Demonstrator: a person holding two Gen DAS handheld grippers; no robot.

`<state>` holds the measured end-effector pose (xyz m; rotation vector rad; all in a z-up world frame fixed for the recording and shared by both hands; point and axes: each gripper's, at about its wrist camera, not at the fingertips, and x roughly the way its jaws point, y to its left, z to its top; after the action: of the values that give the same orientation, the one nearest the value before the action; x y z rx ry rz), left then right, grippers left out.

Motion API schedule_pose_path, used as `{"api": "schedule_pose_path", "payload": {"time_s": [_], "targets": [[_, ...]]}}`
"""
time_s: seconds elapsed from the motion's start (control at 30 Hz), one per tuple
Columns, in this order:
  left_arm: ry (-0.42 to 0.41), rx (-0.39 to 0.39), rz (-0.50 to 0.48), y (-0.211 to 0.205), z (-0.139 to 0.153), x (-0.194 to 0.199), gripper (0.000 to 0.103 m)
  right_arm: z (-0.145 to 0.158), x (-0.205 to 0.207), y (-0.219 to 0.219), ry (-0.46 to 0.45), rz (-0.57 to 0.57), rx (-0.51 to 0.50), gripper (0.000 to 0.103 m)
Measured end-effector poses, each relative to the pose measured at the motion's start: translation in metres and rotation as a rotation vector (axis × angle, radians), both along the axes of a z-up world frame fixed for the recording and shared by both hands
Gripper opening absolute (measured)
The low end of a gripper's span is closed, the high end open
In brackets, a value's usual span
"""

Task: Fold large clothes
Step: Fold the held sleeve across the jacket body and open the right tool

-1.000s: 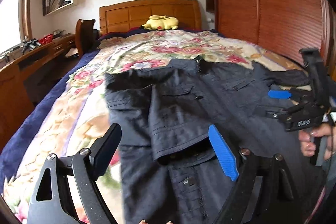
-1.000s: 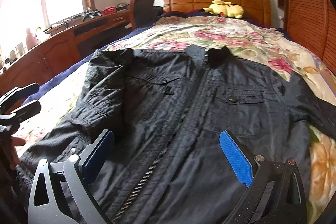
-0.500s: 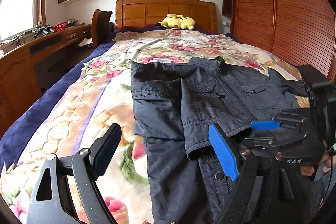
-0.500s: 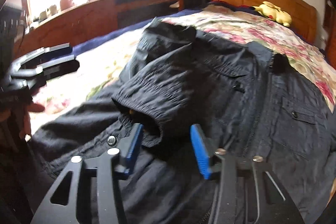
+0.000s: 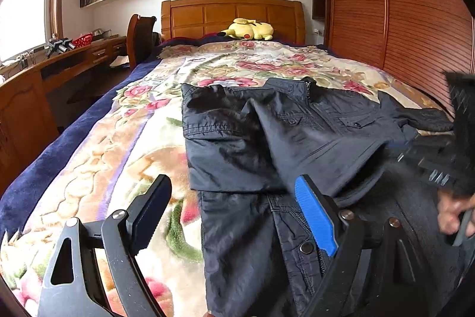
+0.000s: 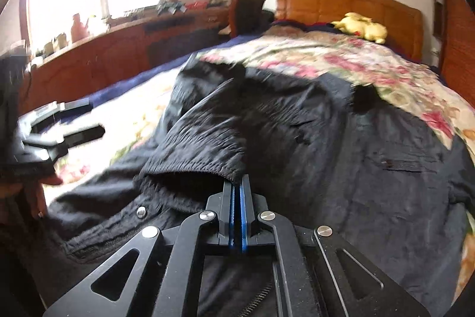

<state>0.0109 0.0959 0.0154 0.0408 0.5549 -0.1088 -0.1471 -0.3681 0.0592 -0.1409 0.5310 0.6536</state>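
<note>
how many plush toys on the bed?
1. A yellow plush toy lies at the head of the bed, against the wooden headboard, beyond the dark jacket. Anything under the jacket or the floral blanket would be hidden.

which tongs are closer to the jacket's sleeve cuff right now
Right. The right tongs are shut on the edge of the cuff, which lies folded over the jacket. The left tongs hang open off to the side, over the jacket's edge and the blanket.

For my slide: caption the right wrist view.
Right tool shut on the jacket's sleeve cuff, folded over the jacket.
</note>
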Motion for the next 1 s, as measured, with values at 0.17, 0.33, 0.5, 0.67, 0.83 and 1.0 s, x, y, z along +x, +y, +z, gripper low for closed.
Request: {"api": "schedule_pose_path", "payload": {"time_s": [0.17,0.33,0.5,0.67,0.83,1.0], "targets": [[-0.001,-0.023,-0.029,-0.007,0.003,-0.001,0.086,0.013,-0.011,-0.042,-0.041,-0.090,0.039,0.002],[-0.020,-0.008,-0.061,-0.025,0.009,-0.004,0.086,0.013,-0.015,-0.080,-0.052,-0.194,0.029,0.002],[-0.021,0.000,-0.101,-0.045,0.012,-0.005,0.086,0.006,-0.013,-0.112,-0.033,-0.292,-0.016,0.002],[-0.018,-0.012,-0.133,-0.061,0.011,-0.004,0.086,0.003,-0.009,-0.127,-0.008,-0.372,-0.053,0.003],[-0.009,-0.008,-0.160,-0.077,0.006,-0.002,0.086,0.008,-0.006,-0.136,0.002,-0.417,-0.049,0.003],[-0.007,-0.005,-0.175,-0.090,0.006,0.000,0.086,0.008,-0.007,-0.137,0.029,-0.393,-0.049,0.003]]}}
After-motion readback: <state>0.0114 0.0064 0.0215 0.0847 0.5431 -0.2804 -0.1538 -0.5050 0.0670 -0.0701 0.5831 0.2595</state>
